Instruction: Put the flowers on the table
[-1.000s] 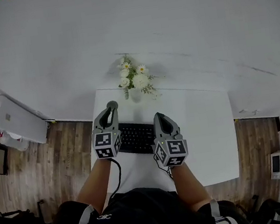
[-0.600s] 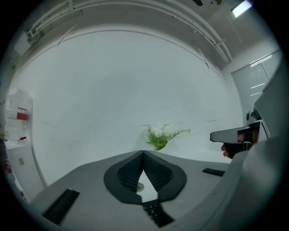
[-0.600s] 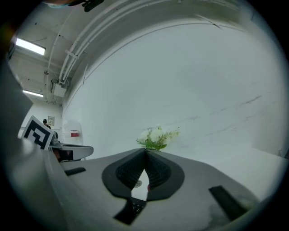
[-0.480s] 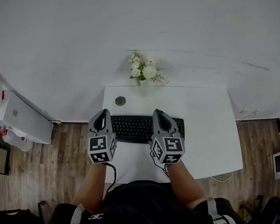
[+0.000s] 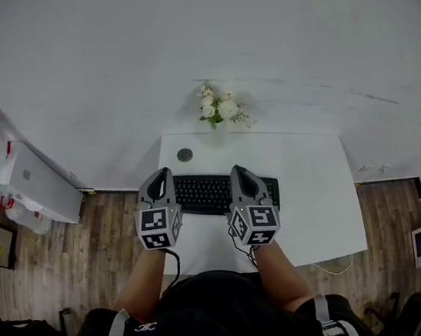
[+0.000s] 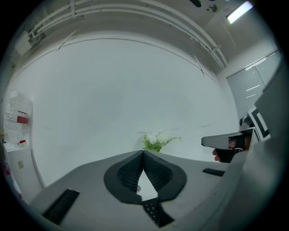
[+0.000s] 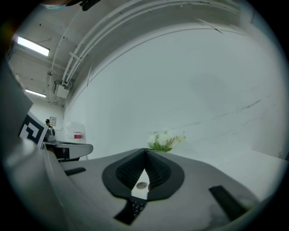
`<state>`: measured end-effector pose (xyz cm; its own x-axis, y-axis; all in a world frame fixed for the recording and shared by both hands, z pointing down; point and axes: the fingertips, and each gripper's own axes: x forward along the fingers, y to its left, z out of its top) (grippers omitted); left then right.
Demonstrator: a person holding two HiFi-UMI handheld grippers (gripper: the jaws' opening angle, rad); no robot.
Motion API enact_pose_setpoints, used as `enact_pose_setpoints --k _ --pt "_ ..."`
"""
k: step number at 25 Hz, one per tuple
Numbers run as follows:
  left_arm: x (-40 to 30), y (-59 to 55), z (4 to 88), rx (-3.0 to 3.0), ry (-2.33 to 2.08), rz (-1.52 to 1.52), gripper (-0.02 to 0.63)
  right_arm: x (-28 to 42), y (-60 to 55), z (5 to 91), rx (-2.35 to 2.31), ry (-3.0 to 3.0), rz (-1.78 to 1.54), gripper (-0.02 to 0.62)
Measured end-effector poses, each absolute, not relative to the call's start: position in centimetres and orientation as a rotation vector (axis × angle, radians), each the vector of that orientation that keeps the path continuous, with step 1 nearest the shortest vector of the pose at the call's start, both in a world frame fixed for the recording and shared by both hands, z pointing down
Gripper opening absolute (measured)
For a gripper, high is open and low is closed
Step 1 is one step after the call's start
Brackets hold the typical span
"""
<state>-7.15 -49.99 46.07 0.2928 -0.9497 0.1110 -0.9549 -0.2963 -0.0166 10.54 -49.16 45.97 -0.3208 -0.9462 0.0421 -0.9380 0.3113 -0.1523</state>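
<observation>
Flowers (image 5: 219,111) stand at the far edge of the white table (image 5: 314,187), close to the white wall (image 5: 178,51). A black keyboard (image 5: 202,193) lies nearer, with a small round disc (image 5: 185,154) behind it. The floor (image 5: 53,263) is brown wood. The left gripper (image 5: 162,178) and the right gripper (image 5: 240,174) hover at the keyboard, each with its jaws pressed together on nothing.

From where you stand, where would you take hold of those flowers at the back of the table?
Probably the pale vase under the flowers, not the blooms: they spread loosely, while the vase stands upright and looks narrow. Come from the near side, over the keyboard, since the wall rises right behind it.
</observation>
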Motion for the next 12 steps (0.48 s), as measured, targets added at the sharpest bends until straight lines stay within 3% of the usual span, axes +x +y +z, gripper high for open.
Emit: enact_pose_setpoints --k 12 --pt "-7.8 -48.3 45.9 2.49 -1.827 0.151 0.002 9.7 -47.7 45.4 -1.79 2.519 -0.194 0.003"
